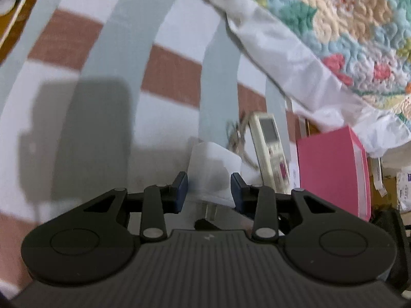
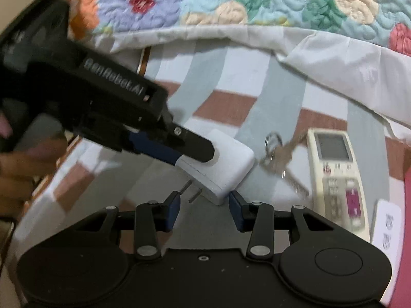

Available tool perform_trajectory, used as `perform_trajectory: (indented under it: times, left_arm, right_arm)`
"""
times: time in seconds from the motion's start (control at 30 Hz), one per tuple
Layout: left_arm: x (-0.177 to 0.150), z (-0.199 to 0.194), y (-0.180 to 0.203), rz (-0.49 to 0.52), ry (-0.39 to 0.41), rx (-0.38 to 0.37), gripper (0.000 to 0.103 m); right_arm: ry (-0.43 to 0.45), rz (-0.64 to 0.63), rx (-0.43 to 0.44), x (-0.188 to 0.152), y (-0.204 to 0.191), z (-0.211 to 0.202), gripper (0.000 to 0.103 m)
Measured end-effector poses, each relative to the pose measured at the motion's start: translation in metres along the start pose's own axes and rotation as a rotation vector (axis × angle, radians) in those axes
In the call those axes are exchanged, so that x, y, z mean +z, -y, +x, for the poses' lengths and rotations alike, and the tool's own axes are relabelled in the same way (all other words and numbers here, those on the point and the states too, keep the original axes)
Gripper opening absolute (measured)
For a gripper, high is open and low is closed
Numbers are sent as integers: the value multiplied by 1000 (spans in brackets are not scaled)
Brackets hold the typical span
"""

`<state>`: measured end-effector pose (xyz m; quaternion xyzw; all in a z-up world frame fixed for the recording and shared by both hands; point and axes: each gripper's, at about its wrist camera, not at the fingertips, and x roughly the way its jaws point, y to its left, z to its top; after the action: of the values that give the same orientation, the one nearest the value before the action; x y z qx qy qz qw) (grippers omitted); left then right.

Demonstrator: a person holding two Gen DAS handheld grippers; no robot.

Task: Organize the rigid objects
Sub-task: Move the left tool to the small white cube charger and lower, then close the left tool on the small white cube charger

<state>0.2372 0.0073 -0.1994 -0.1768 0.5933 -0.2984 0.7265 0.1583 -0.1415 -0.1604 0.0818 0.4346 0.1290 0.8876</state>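
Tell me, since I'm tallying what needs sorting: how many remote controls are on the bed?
1. The cream remote control lies on the striped sheet, right of the keys and beside the pink box. The quilt may hide others.

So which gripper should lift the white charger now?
Left. The left gripper already has its fingers on either side of the white charger; the right gripper hangs open just short of one corner.

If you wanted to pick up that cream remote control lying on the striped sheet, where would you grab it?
Probably across the two long edges of the cream rectangular remote control, coming from above near its middle. It lies flat and face up on the striped sheet, long and narrow, so its width looks easiest to span. The metal keys lie close to one side.
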Motion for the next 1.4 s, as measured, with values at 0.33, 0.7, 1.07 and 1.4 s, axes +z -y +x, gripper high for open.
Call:
perform_trajectory:
  times: [0.33, 0.7, 1.07, 1.4]
  left_arm:
    - [-20, 14, -6, -151, -67, -16, 37]
    - [-25, 11, 19, -55, 0, 68, 38]
    - [-58, -25, 78, 161, 54, 165, 36]
    - [-99, -69, 112, 238, 119, 106, 35]
  right_arm:
    - [-22, -115, -90, -8, -10, 2, 70]
    - [14, 6, -78, -6, -1, -1, 62]
    - [25, 70, -51, -8, -7, -46, 62]
    - [17, 37, -78, -8, -25, -107, 62]
